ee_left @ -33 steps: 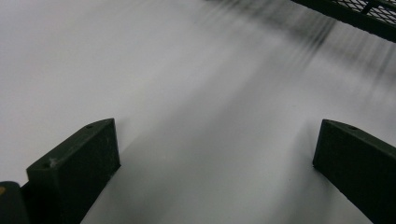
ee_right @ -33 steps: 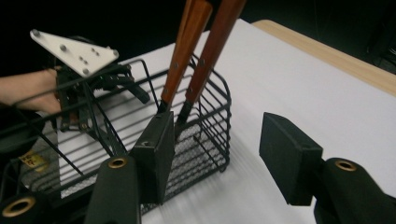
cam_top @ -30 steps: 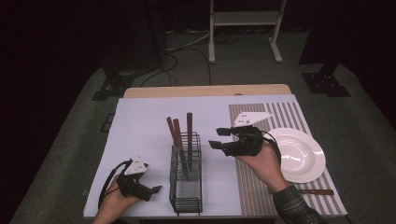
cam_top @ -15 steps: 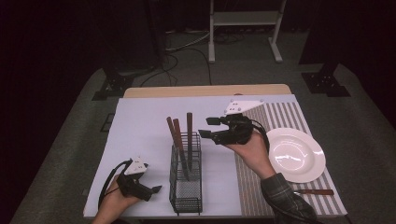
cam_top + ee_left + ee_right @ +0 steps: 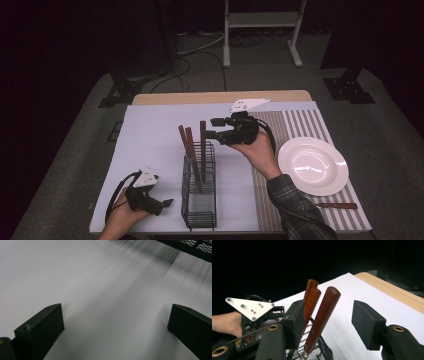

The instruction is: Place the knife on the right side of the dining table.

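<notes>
While the left gripper (image 5: 167, 202) is resting wide open and empty on the white sheet (image 5: 150, 140), the right gripper (image 5: 327, 320) (also gaping, empty) is hovering beside three wooden handles (image 5: 322, 315) in the wire basket (image 5: 200, 210).

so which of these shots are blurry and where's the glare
High view: sharp, dark surroundings, a soft glare patch on the white plate. Left gripper view: the wire basket and its shadow on the white sheet are smeared. Right gripper view: the wooden handles are crisp, the black background underexposed, the sheet beneath slightly streaked.
</notes>
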The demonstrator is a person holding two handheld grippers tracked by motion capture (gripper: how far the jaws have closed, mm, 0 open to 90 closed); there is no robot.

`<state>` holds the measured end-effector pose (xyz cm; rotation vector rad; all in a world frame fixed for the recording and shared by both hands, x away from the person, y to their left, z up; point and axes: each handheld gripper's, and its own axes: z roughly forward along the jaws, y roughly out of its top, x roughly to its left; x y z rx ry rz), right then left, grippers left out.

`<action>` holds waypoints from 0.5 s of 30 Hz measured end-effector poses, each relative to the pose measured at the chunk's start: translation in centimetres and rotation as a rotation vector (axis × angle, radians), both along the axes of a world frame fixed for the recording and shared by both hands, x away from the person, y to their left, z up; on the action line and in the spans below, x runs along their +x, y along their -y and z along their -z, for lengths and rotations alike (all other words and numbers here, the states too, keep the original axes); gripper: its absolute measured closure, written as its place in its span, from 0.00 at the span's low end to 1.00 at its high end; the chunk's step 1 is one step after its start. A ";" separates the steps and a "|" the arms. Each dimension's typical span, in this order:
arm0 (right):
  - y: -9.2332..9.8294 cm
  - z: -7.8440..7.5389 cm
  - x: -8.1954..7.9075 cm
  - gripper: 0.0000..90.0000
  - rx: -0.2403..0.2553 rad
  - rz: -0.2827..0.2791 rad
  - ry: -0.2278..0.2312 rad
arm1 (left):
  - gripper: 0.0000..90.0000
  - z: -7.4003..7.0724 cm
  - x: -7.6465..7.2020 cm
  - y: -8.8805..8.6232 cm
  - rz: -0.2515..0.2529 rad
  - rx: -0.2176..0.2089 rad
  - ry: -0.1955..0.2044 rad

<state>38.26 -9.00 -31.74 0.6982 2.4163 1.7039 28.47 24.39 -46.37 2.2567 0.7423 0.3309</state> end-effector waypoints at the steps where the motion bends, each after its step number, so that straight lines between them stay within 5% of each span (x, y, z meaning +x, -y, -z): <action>1: -0.3 0.1 0.3 0.47 0.009 -0.009 -0.007 | 0.00 0.0 0.0 0.0 0.001 0.001 0.000; 15: -2.2 0.7 1.8 0.54 0.034 -0.047 -0.027 | 0.00 0.0 0.0 0.0 0.001 0.002 -0.001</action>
